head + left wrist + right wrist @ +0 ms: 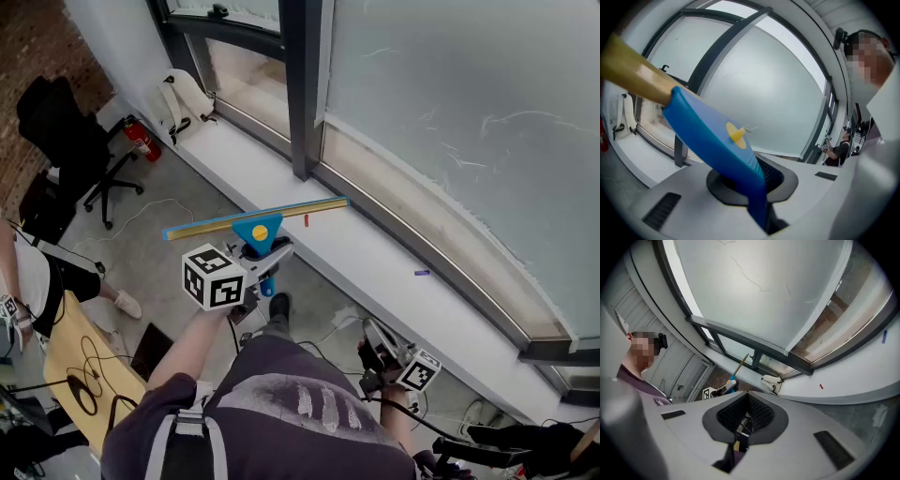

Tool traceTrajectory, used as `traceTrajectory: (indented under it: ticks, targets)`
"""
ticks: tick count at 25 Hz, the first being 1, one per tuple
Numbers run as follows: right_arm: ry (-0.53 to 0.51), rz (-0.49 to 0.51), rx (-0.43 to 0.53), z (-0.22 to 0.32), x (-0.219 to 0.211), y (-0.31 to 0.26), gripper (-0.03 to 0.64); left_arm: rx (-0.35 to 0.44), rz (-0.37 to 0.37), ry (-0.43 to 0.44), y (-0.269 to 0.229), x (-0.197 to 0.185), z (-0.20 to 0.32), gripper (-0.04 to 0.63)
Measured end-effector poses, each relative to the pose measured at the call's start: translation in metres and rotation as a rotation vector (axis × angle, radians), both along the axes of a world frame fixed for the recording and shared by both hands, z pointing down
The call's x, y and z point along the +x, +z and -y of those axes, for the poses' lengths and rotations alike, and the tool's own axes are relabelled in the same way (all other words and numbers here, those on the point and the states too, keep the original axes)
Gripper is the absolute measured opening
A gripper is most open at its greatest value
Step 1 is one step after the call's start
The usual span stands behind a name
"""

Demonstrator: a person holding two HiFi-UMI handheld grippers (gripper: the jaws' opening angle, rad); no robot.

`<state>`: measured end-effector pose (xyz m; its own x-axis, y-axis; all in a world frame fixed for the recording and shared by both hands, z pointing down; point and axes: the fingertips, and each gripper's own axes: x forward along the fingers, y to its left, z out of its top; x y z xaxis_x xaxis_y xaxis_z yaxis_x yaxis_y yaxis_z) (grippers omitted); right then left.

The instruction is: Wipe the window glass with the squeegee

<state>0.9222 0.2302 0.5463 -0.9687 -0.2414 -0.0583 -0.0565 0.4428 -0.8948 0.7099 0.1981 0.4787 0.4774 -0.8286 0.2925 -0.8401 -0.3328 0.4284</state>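
The squeegee [255, 225] has a blue head, a yellow knob and a long yellow-edged blade bar. My left gripper [261, 262] is shut on its blue handle and holds it above the white sill [375, 262], the blade short of the window glass [450, 112]. In the left gripper view the blue handle [717, 140] runs up out of the left gripper [757, 180] toward the glass [764, 93]. My right gripper [375, 349] hangs low by my body, shut and empty. In the right gripper view its mesh pads [757, 413] meet, with the glass [754, 282] above.
A dark window post [302, 94] splits the panes. Small red [306, 220] and purple [422, 273] bits lie on the sill. On the floor at left are a black office chair [70, 141], a red extinguisher [141, 139] and a white backpack [183, 98]. A person [28, 281] is seated there.
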Motion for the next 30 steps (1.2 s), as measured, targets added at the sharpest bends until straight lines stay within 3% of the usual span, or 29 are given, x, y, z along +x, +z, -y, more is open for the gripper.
traceTrajectory:
  ticks: [5, 10, 14, 17, 20, 26, 30]
  targets:
    - [-0.094, -0.064, -0.003, 0.001, -0.031, 0.007, 0.002, 0.000, 0.104, -0.010, 0.024, -0.015, -0.006, 0.041]
    - [-0.137, -0.083, -0.002, 0.032, -0.112, -0.001, 0.002, 0.001, 0.058, -0.052, 0.033, -0.097, 0.017, 0.041]
    - [-0.177, -0.126, -0.001, 0.062, -0.191, -0.005, 0.002, -0.027, 0.073, -0.003, 0.038, -0.166, 0.030, 0.041]
    - [-0.266, -0.169, 0.054, 0.077, -0.244, -0.023, 0.002, -0.030, 0.011, 0.007, 0.024, -0.203, 0.030, 0.041]
    - [-0.371, -0.192, 0.101, 0.086, -0.286, -0.037, 0.002, 0.035, -0.064, -0.021, -0.005, -0.229, 0.031, 0.041]
    - [-0.588, -0.238, 0.157, 0.077, -0.360, -0.018, 0.002, 0.130, -0.141, -0.172, -0.020, -0.295, 0.023, 0.041]
    - [-0.767, -0.237, 0.265, 0.084, -0.418, -0.016, 0.002, 0.158, -0.166, -0.161, -0.034, -0.320, 0.041, 0.041]
